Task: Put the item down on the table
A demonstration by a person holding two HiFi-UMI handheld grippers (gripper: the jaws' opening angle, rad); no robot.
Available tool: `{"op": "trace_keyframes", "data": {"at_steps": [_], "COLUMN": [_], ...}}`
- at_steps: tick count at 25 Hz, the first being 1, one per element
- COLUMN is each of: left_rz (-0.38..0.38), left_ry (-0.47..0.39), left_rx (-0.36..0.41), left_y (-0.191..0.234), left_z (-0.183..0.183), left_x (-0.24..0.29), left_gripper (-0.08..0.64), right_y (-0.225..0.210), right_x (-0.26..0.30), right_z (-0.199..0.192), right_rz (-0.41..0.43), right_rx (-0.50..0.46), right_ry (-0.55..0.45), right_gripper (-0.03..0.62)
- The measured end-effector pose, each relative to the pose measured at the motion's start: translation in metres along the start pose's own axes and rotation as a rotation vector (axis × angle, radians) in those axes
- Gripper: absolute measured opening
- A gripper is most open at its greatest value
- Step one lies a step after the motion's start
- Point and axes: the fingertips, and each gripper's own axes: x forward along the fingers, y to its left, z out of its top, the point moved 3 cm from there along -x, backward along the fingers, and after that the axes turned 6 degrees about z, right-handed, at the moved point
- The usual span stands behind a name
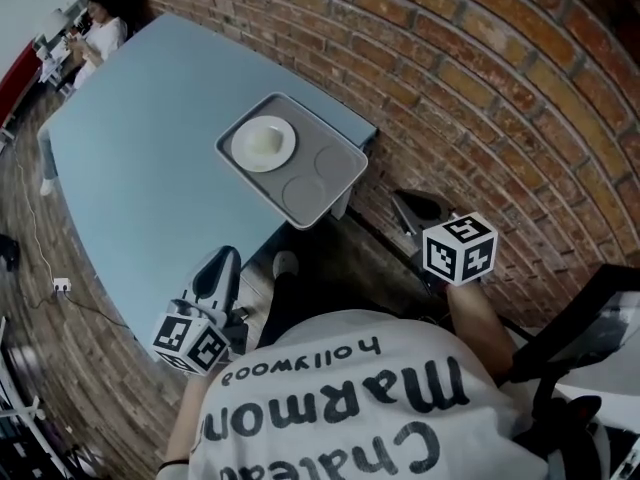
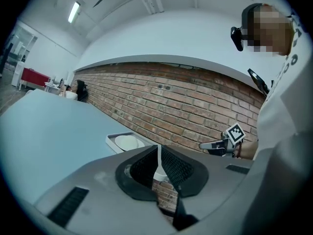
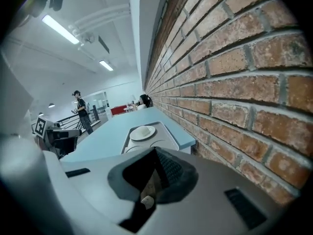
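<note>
Grey tray (image 1: 340, 183) with white plate (image 1: 264, 143) sits on blue table (image 1: 150, 148). Left gripper (image 1: 222, 266) and right gripper (image 1: 412, 206) are clenched on nothing, clear of the table; placement looks done.

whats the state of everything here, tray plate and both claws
tray: lying flat on the table corner, its two round wells empty
plate: sitting in the tray's large compartment
left claw: shut, holding nothing
right claw: shut, holding nothing, beside the brick wall

L gripper (image 2: 158, 155) fingers (image 2: 177, 168) together, tray (image 2: 111, 140) w/ plate (image 2: 128, 142) beyond
</note>
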Motion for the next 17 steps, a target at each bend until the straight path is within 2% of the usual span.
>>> {"op": "trace_keyframes", "data": {"at_steps": [17], "left_rz": [0.016], "left_ry": [0.005], "left_rx": [0.002], "left_y": [0.008], "left_z": [0.003], "left_x": [0.001], "left_gripper": [0.026], "right_y": [-0.004], "right_x": [0.009], "right_z": [0.004], "right_rz": [-0.031], "right_rx": [-0.043], "right_ry": [0.027], "right_gripper": [0.009]}}
